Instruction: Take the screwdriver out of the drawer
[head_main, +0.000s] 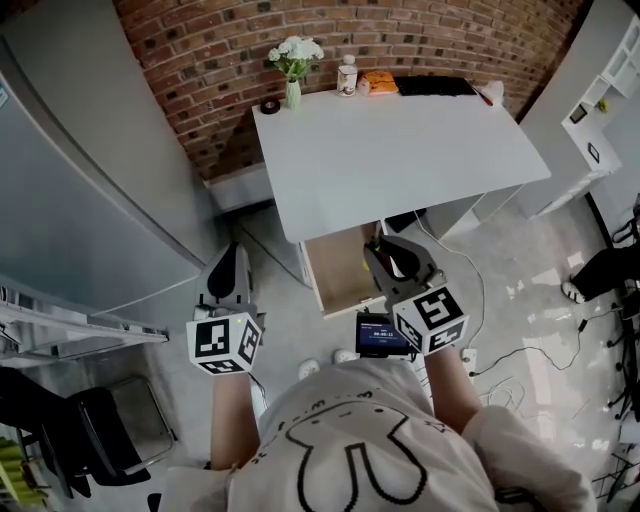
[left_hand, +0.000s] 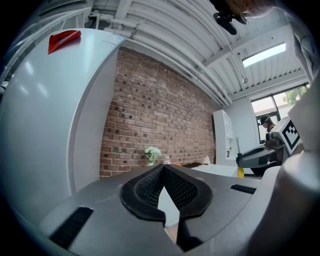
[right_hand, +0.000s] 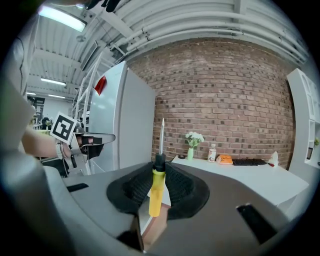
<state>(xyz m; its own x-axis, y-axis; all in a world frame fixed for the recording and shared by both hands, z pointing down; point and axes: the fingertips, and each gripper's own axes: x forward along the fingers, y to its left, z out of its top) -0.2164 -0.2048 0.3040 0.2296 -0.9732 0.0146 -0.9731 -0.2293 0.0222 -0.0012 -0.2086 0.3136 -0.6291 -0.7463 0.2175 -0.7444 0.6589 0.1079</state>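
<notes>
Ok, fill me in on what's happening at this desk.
A person stands at a white desk with a gripper in each hand. The right gripper is shut on a yellow-handled screwdriver, whose metal shaft points up between the pads. It is held above the drawer, which stands open under the desk's front edge. The left gripper is off to the side, its jaws together at the tips with nothing between them.
</notes>
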